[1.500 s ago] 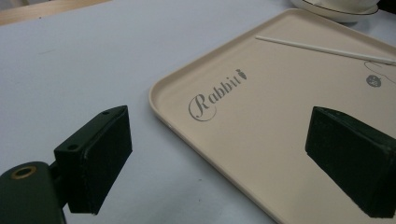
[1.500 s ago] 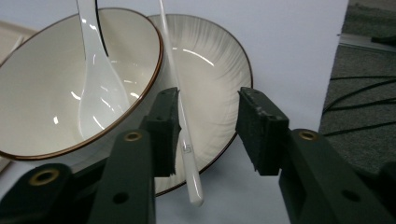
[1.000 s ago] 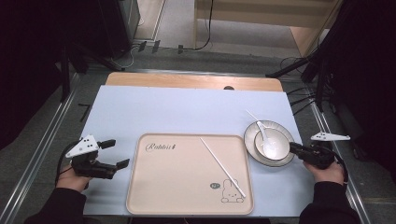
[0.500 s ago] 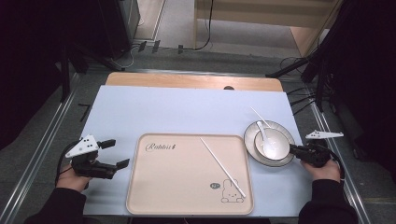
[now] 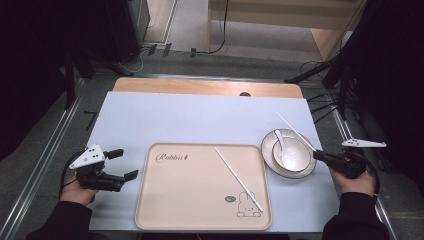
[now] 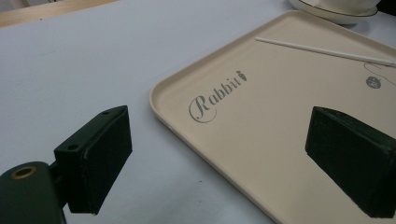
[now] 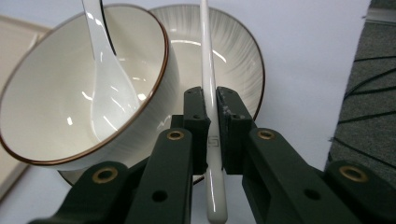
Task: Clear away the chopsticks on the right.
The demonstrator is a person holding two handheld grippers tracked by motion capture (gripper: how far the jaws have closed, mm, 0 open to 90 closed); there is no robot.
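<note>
My right gripper just closed, pinching white chopstick lying over plate near table's right edge, maybe touching rim, left gripper open, near tray w/ 2nd chopstick.

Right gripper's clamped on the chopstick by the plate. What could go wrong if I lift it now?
1. The right gripper pinches the chopstick near its thick end, so the long free length may swing or slip as it rises.
2. That chopstick lies across the plate beside the bowl; a sideways pull could knock the bowl or the spoon in it.
3. Another chopstick lies loose on the tray and could roll if bumped.
</note>
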